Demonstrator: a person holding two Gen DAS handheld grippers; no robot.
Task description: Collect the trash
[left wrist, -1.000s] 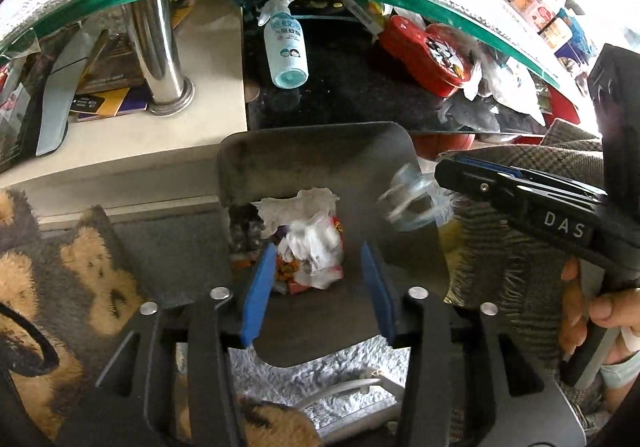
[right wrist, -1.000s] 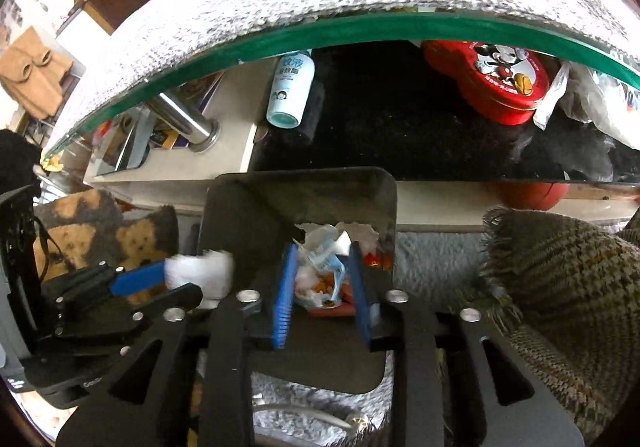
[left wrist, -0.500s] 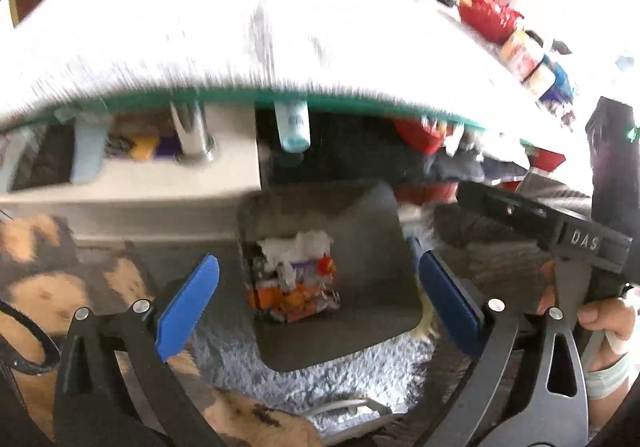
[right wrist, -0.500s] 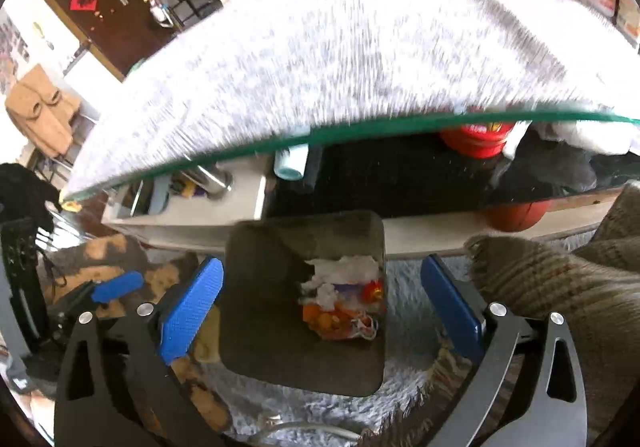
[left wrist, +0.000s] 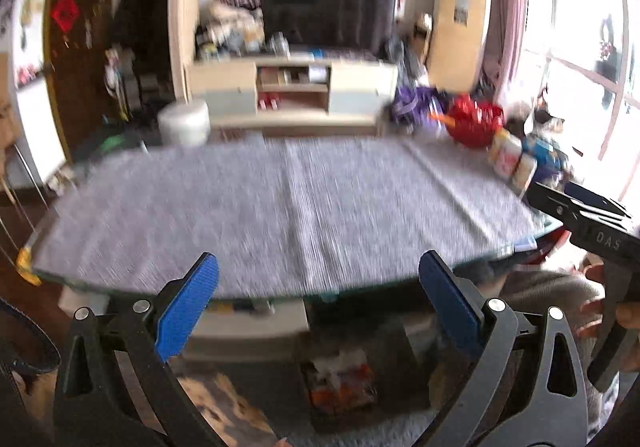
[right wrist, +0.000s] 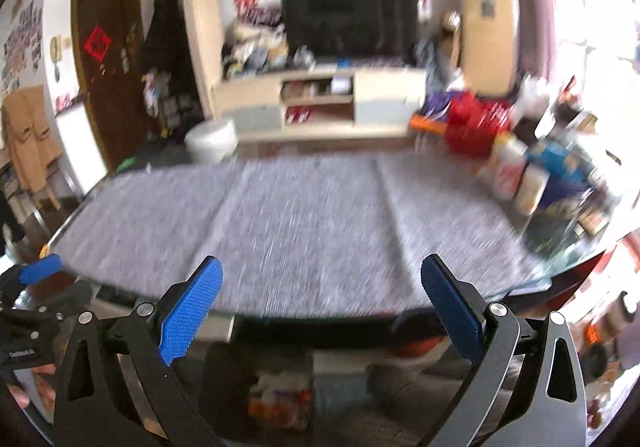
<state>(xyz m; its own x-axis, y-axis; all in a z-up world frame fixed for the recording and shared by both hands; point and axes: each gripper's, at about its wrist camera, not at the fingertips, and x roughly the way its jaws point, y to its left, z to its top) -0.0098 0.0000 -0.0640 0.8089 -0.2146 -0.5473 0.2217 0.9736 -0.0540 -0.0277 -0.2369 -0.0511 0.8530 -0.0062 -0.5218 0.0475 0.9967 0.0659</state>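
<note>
Living room, cluttered: television and low cabinet at the back wall, brown door to one side, bright window to the other.

Counter [left wrist: 280, 199]: glass-topped, covered by a grey cloth; the cloth's middle and near edge show no litter in either view (motion blur hides fine detail).

Far right corner of the counter: red container [left wrist: 474, 123] and a group of jars [right wrist: 516, 175], standing close together; these read as household goods, not rubbish.

Trash bin [left wrist: 416, 371]: dark, on the floor below the counter's near edge. Contents: trash [left wrist: 340, 379], a heap of white tissue and orange-red wrappers, also seen from the right wrist [right wrist: 280, 395].

Left claw [left wrist: 316, 311]: spread wide, nothing between the blue pads; its jaws have just been opening. It is above the bin, pointing over the counter's near edge.

Right claw [right wrist: 320, 311]: likewise spread wide and empty, jaws just opened; visible also at the right margin of the left view [left wrist: 576, 203], held in a hand [left wrist: 600, 321].

Progress, judged: a load sits in the bin and both claws are free. Remaining: a check of the counter's crowded far right corner for leftover scraps, which blur leaves undecided.
</note>
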